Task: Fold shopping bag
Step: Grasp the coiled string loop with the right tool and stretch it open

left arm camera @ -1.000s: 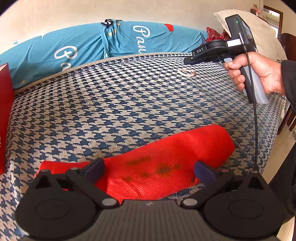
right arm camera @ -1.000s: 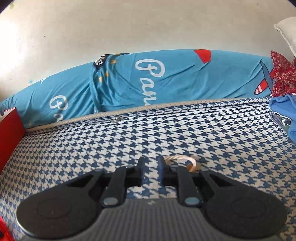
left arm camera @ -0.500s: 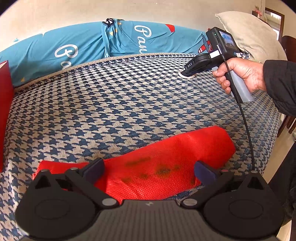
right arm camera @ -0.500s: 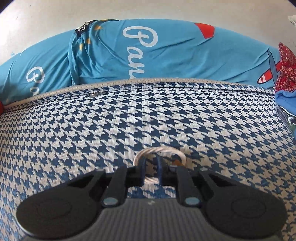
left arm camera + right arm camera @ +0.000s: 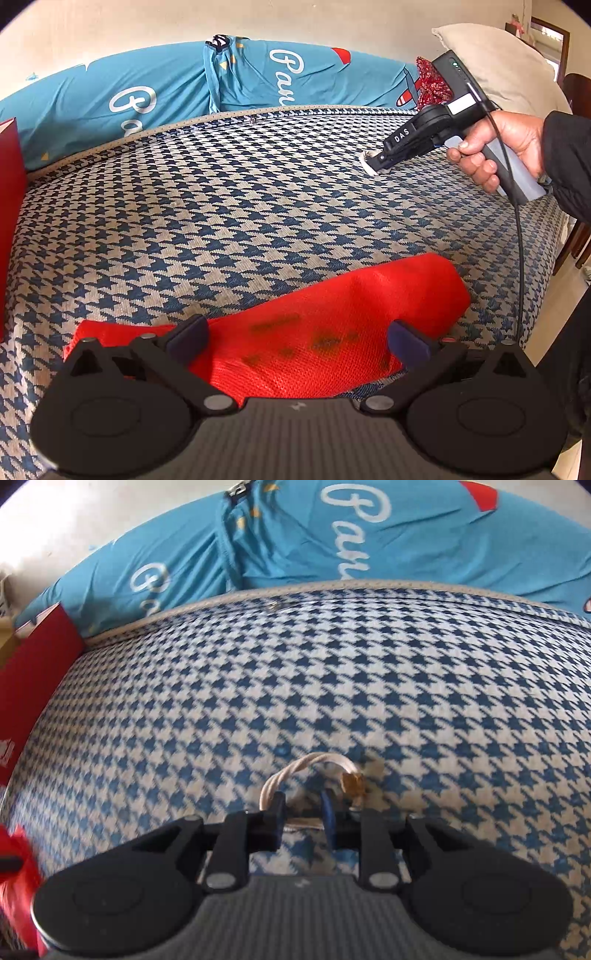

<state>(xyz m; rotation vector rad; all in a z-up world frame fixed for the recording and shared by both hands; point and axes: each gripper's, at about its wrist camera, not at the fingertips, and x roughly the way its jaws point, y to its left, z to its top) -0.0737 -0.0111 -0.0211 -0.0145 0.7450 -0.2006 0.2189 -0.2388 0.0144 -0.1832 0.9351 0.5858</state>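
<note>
We tip our right gripper (image 5: 303, 821) down onto the cord loop (image 5: 314, 775) near the bed's (image 5: 258, 206) far right edge, jaws just opening & straddling it w/o pinching, while the left gripper (image 5: 295, 341) hangs wide open over the folded red bag (image 5: 332, 325), so tying looks next.

The right gripper (image 5: 303, 821) has dipped onto the cord loop (image 5: 308, 771) at one o'clock, its jaws just opening, astride the loop's near edge.
</note>
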